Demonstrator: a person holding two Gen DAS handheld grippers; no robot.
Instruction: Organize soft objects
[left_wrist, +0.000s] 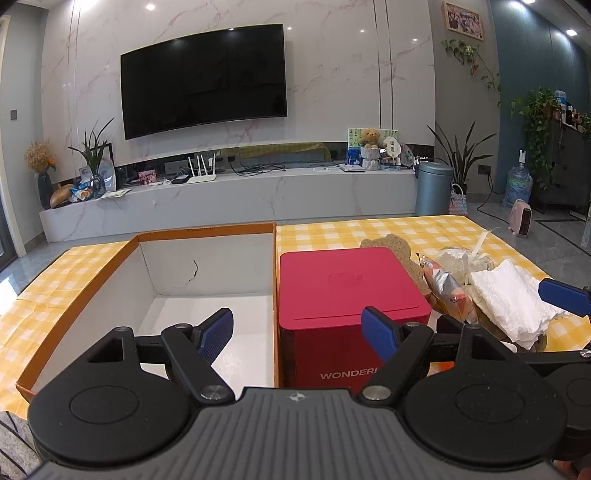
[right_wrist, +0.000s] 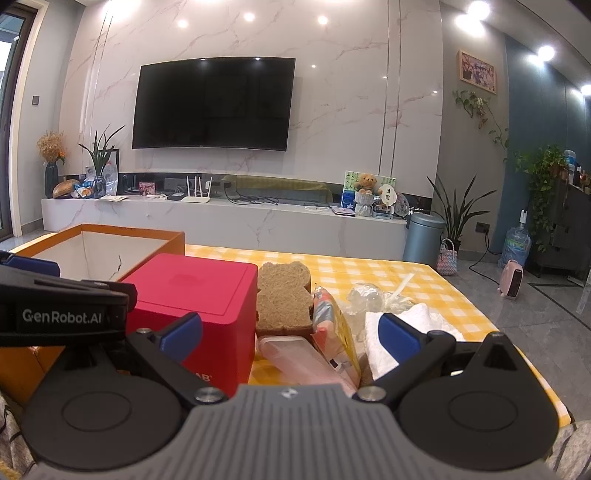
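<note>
My left gripper (left_wrist: 297, 334) wide open at lower centre, empty orange box (left_wrist: 207, 266) just ahead, my right gripper (right_wrist: 291, 338) wide open, soft pile with bear-shaped sponge (right_wrist: 282, 299) and white towel (right_wrist: 400, 332) directly ahead.

Both cameras sit low at the near edge of the table with the yellow checked cloth (right_wrist: 424, 273) and face the wall television (left_wrist: 203, 79). The left wrist view looks from close over the red box (left_wrist: 343, 291), into the open orange carton (left_wrist: 207, 273) to its left. The right wrist view stands further right, perhaps slightly higher. Both share the red box (right_wrist: 195, 295), carton and television.
</note>
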